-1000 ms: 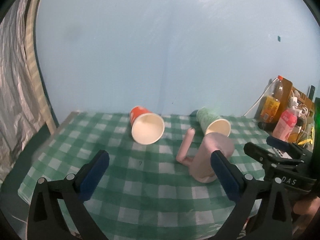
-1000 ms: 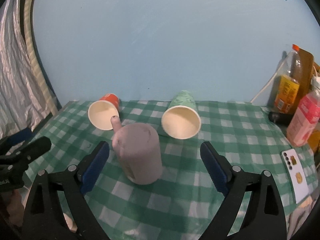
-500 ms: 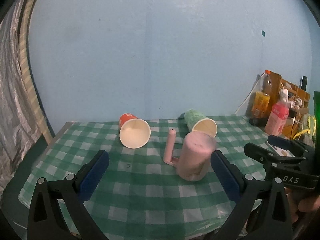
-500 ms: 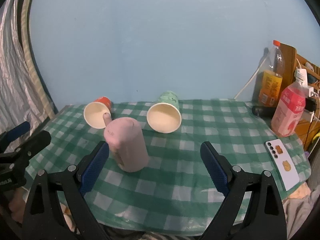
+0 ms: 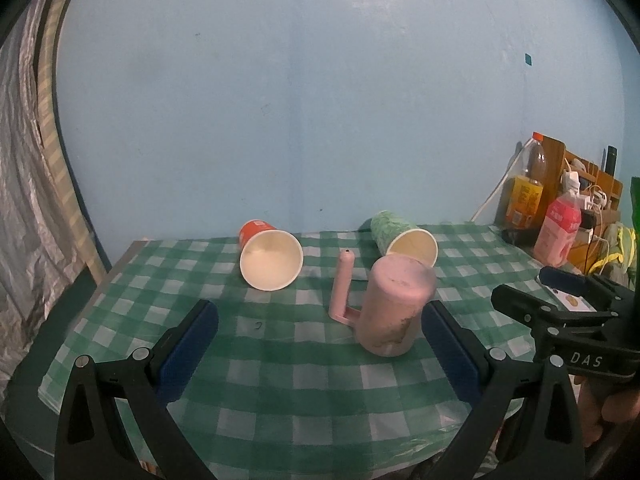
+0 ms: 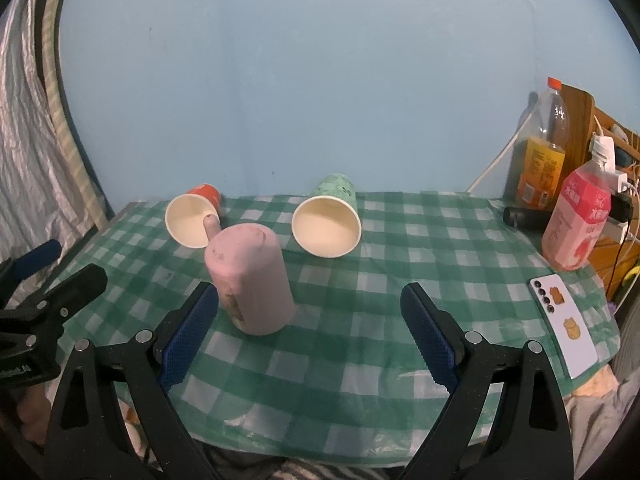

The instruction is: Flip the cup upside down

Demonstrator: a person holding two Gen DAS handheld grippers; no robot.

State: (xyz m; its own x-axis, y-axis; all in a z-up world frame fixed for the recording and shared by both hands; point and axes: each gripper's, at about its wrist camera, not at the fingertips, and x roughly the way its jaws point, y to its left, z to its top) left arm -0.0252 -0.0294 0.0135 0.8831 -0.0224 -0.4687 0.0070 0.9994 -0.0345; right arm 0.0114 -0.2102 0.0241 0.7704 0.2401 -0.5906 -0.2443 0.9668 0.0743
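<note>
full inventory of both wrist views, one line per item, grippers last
pink mug: 1, pink, upside down on tablecloth, handle sticking up
orange paper cup: 1, orange, on its side, back left
green paper cup: 1, green, on its side, back centre
tablecloth: 1, green-white check
phone: 1, white, right edge
pink bottle: 1, far right
orange-label bottle: 1, behind it
left gripper: open, empty
right gripper: open, empty

Left gripper (image 5: 318, 354) with 2 black triangular arms, silver screws, blue ribbed pads (image 5: 188, 350), right gripper (image 6: 310, 334) of the same build, white "DAS" lettering on its black body at right of frame, bare skin beneath
</note>
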